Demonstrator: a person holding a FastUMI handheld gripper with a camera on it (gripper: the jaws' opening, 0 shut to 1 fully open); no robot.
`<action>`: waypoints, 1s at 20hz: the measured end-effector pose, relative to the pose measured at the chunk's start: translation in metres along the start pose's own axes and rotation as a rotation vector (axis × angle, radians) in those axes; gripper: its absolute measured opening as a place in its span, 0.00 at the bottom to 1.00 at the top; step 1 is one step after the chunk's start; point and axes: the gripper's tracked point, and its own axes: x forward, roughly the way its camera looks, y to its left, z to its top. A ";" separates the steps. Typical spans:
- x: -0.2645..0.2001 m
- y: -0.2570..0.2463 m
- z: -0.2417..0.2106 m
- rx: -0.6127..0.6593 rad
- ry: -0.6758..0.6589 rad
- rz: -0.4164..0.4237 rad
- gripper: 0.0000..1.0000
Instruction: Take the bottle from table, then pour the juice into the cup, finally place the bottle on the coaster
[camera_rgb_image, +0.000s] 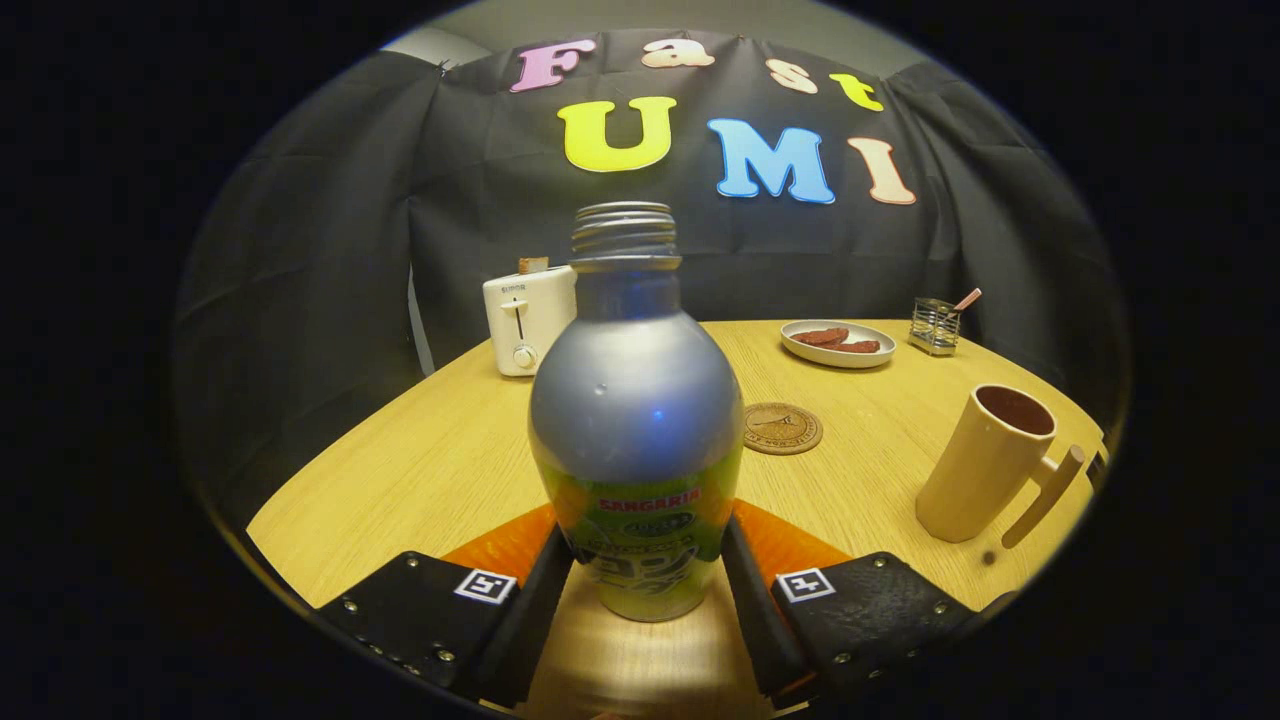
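The gripper (640, 570) fingers are clamped on the lower body of the uncapped bottle (636, 420), which stands upright. The coaster (782, 428) lies just beyond it; the cup (985, 465) stands nearby on the table (420, 470)

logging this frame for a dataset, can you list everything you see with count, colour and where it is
bottle: 1, silver top with green label, cap off, upright between the fingers
cup: 1, cream with a handle, dark inside, on the table right of the bottle
coaster: 1, brown, round, just beyond the bottle
plate: 1, white, holding reddish-brown food, far side of the table
toaster: 1, white, far side, behind the bottle's left
wire holder: 1, metal, with a stick in it, right of the plate
table: 1, light wood, round
gripper: 1, fingers pressed on either side of the bottle's lower body
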 end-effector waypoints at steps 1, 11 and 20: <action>0.000 0.000 0.003 0.016 0.004 0.009 0.80; -0.016 -0.028 0.046 0.313 -0.047 0.056 0.78; -0.025 -0.047 0.059 0.625 -0.053 0.110 0.77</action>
